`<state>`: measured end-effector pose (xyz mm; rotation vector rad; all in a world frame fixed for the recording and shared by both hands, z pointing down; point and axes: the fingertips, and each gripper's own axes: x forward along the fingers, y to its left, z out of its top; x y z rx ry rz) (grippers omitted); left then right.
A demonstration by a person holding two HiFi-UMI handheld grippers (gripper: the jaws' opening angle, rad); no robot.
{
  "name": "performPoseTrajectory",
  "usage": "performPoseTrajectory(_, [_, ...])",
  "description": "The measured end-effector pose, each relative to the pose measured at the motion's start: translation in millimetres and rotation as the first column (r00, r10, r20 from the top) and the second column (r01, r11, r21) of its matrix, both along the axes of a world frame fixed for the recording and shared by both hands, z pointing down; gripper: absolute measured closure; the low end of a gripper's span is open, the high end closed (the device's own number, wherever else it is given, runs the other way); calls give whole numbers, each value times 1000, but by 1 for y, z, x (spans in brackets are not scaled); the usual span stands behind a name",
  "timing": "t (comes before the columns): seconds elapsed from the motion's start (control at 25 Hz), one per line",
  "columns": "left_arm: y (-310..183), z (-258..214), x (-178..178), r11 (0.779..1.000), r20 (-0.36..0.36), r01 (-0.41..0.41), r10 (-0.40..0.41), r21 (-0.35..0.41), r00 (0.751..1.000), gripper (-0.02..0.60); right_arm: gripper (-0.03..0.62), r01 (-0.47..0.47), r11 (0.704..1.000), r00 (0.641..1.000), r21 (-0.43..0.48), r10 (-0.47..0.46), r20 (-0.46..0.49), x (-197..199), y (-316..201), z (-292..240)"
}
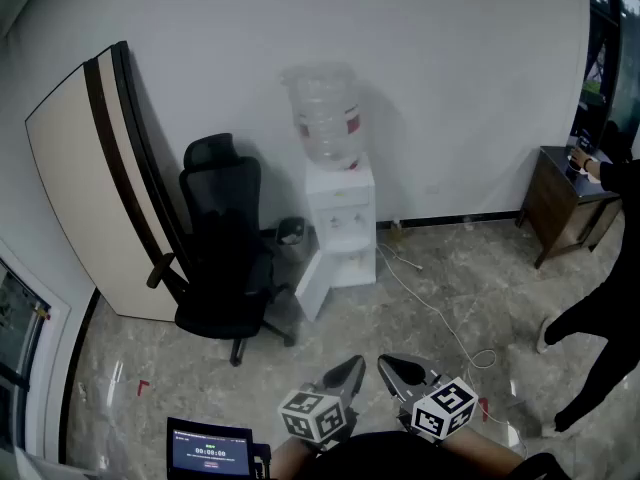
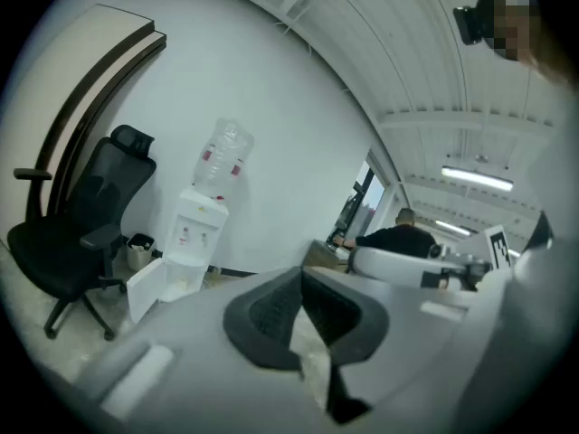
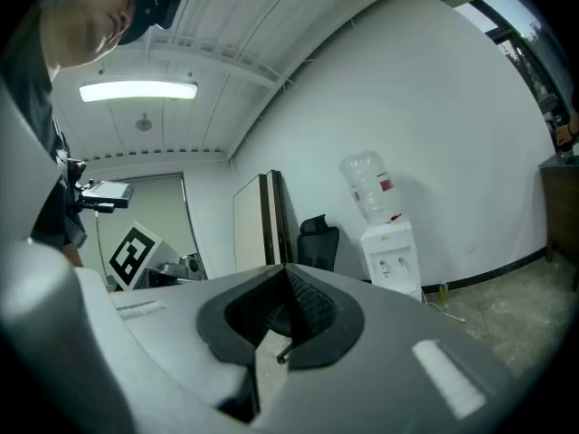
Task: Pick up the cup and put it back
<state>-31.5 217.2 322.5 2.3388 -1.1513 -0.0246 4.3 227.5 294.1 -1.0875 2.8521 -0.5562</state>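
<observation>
No cup shows in any view. At the bottom of the head view, my left gripper [image 1: 352, 367] and right gripper [image 1: 389, 365] are held close together over the marble floor, both pointing toward the water dispenser [image 1: 338, 223]. Both are shut, pads meeting, with nothing between them. The left gripper view looks past the closed left gripper [image 2: 301, 278] at the dispenser [image 2: 194, 233] far off. In the right gripper view, the closed right gripper [image 3: 286, 274] points toward the dispenser [image 3: 391, 256], small beside the wall.
The dispenser's lower door [image 1: 310, 284] hangs open, and a white cable [image 1: 432, 315] trails across the floor. A black office chair [image 1: 225, 248], a small bin [image 1: 291, 232] and a leaning board [image 1: 100, 183] stand left. A person [image 1: 600, 303] stands by a wooden cabinet [image 1: 558, 203] at right. A lit screen [image 1: 208, 451] sits bottom left.
</observation>
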Motion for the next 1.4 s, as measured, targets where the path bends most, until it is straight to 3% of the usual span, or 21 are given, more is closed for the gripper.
performPoseTrajectory(1.4, [2, -7, -1, 1000, 3, -3, 3, 5, 1000, 577, 586, -20, 1000, 1000, 7, 19, 21, -1, 1, -8])
